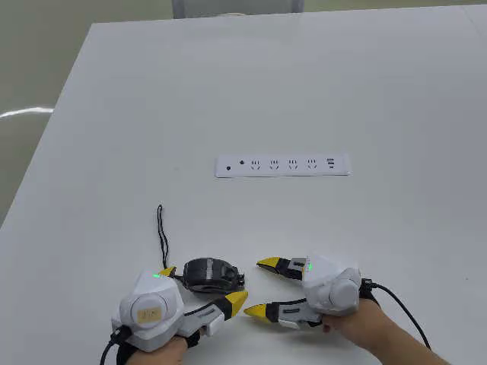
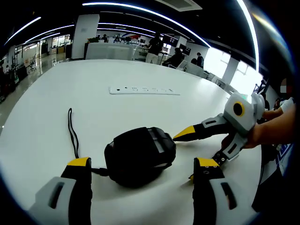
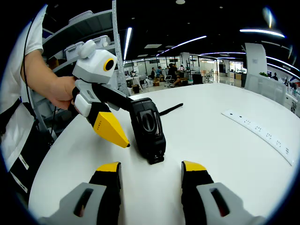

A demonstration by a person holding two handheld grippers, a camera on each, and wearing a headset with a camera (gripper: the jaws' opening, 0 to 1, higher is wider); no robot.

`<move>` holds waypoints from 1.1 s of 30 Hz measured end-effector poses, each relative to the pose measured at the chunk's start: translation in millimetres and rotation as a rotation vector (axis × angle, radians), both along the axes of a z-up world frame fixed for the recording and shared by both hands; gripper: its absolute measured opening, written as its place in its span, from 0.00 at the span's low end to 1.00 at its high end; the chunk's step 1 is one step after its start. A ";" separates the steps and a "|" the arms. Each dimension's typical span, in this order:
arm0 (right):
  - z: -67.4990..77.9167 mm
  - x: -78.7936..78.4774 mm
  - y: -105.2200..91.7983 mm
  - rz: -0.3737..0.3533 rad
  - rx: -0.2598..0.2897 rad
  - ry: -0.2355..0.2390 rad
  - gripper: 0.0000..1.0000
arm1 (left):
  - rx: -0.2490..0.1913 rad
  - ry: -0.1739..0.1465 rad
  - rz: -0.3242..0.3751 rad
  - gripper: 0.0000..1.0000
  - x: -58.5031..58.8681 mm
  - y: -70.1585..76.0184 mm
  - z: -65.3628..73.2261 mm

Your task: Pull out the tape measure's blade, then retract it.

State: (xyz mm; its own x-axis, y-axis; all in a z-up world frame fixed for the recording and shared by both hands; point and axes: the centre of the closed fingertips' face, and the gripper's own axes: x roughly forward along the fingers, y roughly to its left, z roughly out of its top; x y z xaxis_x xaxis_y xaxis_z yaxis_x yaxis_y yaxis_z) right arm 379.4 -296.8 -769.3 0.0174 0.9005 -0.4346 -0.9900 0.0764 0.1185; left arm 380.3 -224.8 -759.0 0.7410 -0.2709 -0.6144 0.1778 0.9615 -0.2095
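Low in the head view, the tape measure (image 1: 209, 274) lies on the bench (image 1: 266, 91) between the wide-open fingers of the left gripper (image 1: 202, 286), blade end apparently toward the nearby right gripper (image 1: 260, 287), likewise open and empty.

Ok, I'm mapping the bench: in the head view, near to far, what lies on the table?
tape measure → its black cord → white power strip → table's far edge
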 end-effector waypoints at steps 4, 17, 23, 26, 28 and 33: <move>4.0 -0.9 -6.8 -0.031 -0.016 0.007 0.52 | 0.018 0.001 -0.040 0.89 -4.2 0.4 0.7; 7.4 -3.7 -16.1 -0.104 -0.069 0.041 0.53 | 0.072 -0.007 -0.163 0.87 -15.9 1.2 2.6; 12.7 -7.8 -30.2 -0.141 -0.071 0.034 0.55 | 0.073 -0.008 -0.198 0.87 -24.3 3.6 6.7; 12.9 -12.4 -38.4 -0.161 -0.075 0.038 0.55 | 0.091 0.004 -0.216 0.85 -32.1 8.3 5.4; 12.1 -15.3 -44.6 -0.180 -0.079 0.040 0.55 | 0.073 0.008 -0.220 0.86 -37.8 10.8 5.4; 14.1 -23.1 -56.3 -0.211 -0.076 0.040 0.57 | 0.067 0.006 -0.233 0.86 -49.9 16.0 8.7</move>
